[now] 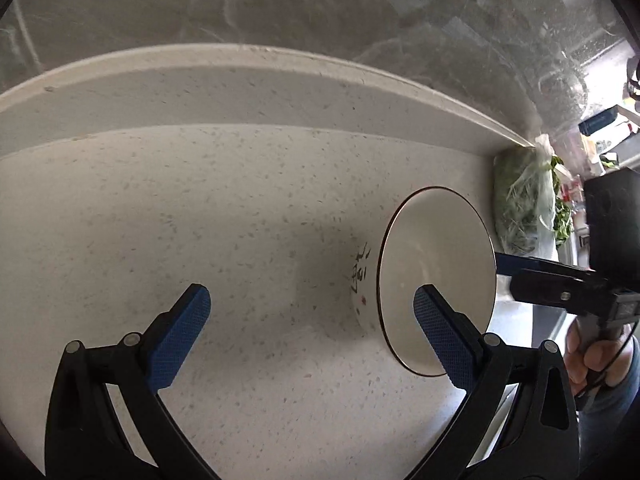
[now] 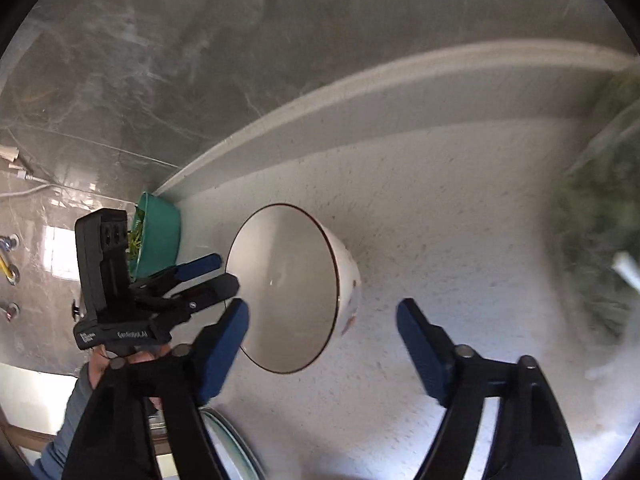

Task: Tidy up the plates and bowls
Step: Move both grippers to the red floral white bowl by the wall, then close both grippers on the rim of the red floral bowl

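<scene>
A white bowl (image 1: 436, 280) is seen standing upright on the speckled counter (image 1: 200, 208), right of centre in the left wrist view. It is flanked by both claws, apparently so its rim can be taken. The left claw (image 1: 312, 320) is spread wide, empty; the right claw (image 2: 322, 336) is likewise parted, holding nothing. A bag of greens (image 1: 520, 204) is seen beyond.

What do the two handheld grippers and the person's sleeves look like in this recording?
Both the left gripper and the right gripper have black, curved plastic arms with silver pivot pins, ending in fingers faced with blue cross-hatched pads. Seen from the right wrist, the left gripper carries a boxy black housing and small white lettering on its base. A thin black cable runs by the right handle. The sleeves are grey-blue.
</scene>
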Tool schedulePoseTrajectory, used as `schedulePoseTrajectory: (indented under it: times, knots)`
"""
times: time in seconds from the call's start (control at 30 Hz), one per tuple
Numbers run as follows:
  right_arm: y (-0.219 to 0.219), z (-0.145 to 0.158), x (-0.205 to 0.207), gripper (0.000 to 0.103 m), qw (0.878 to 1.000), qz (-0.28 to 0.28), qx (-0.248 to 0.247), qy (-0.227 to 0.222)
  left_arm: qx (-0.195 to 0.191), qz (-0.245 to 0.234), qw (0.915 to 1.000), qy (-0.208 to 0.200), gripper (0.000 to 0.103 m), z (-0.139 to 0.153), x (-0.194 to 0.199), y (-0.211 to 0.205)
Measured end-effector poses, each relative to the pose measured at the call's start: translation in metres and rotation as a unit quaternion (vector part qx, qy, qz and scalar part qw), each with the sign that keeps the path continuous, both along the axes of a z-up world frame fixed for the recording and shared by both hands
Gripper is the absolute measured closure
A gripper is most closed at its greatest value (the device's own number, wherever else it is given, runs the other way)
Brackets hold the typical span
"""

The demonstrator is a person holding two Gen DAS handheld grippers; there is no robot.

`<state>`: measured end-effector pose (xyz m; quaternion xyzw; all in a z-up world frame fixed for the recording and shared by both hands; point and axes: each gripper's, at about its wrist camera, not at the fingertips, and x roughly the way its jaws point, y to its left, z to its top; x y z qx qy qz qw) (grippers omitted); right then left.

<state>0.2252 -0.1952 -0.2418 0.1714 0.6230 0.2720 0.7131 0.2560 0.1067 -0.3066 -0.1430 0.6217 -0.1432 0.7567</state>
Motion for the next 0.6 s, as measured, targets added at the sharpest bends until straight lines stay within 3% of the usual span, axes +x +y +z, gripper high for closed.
schedulePoseTrajectory:
  times: [0.03, 0.1, 0.2, 0.43, 0.6]
  knots:
    - [0.000, -0.005, 0.001, 0.030, 1.000, -0.001, 0.000, 0.005, 0.000, -0.003, 1.0000, 0.000, 0.008, -0.002, 0.000, -0.001]
    - [0.000, -0.011, 0.003, 0.032, 1.000, -0.003, 0.005, 0.017, -0.006, -0.014, 0.9999, 0.004, 0.025, -0.006, -0.001, -0.003]
    - [-0.002, -0.018, 0.004, 0.033, 0.999, -0.009, 0.018, 0.033, -0.016, -0.030, 0.9994, 0.007, 0.038, -0.010, -0.007, -0.009]
    - [-0.001, -0.029, 0.010, 0.035, 0.998, -0.012, 0.038, 0.048, -0.063, -0.039, 0.9972, 0.012, 0.051, -0.014, -0.007, -0.017]
    - [0.001, -0.039, 0.011, 0.046, 0.997, -0.014, 0.049, 0.063, -0.081, -0.046, 0.9955, 0.018, 0.069, -0.017, -0.006, -0.027]
